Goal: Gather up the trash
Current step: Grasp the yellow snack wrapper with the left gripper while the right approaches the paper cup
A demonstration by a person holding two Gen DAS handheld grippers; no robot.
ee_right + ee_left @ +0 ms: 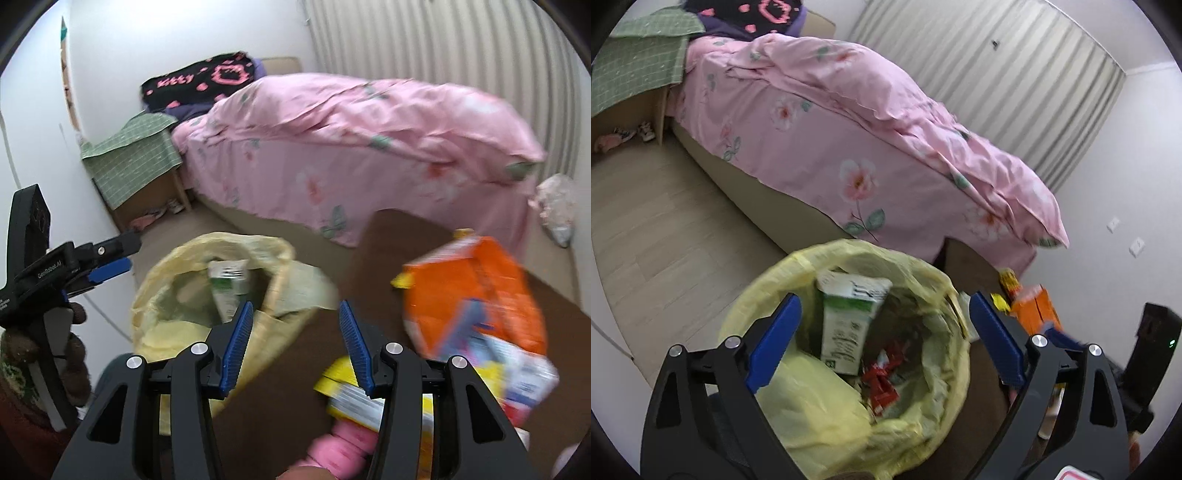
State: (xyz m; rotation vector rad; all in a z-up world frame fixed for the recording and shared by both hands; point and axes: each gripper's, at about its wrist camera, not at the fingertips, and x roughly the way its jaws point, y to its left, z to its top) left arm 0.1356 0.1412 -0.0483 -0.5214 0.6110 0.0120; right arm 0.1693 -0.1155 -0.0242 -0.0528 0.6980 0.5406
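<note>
Yellow plastic lines the trash bin (849, 332), and in the left wrist view that liner sits loose and crumpled round the rim, just off the corner of the brown desk (975, 266). The left gripper (884, 332) hangs above the bin mouth with its jaws spread wide and nothing between them. Inside lie a green-and-white carton (849, 317), standing on end against the far wall, and some red wrappers (882, 380) at the bottom. An orange bag (1034, 314) shows past the right finger, on the desk. The risk here, as I judge it, is the slack liner: a finger dipping in could snag the film and drag it off the rim, or tip the light bin.

In the right wrist view the right gripper (295, 343) is also spread and empty, held over the near edge of the desk (406, 229) between the bin (221, 266) and the litter. The orange bag (476, 291) lies to the right of the fingers, with a yellow packet (343, 395) and a pink item (340, 450) closer in, partly hidden beneath the gripper. The picture is smeared, so outlines are uncertain. A grab at the puffy bag may slip or pinch only a corner, and it could drop short of the bin onto the floor (229, 221). The left gripper (107, 262) hovers near the bin's left side, so the two could collide over the opening.
</note>
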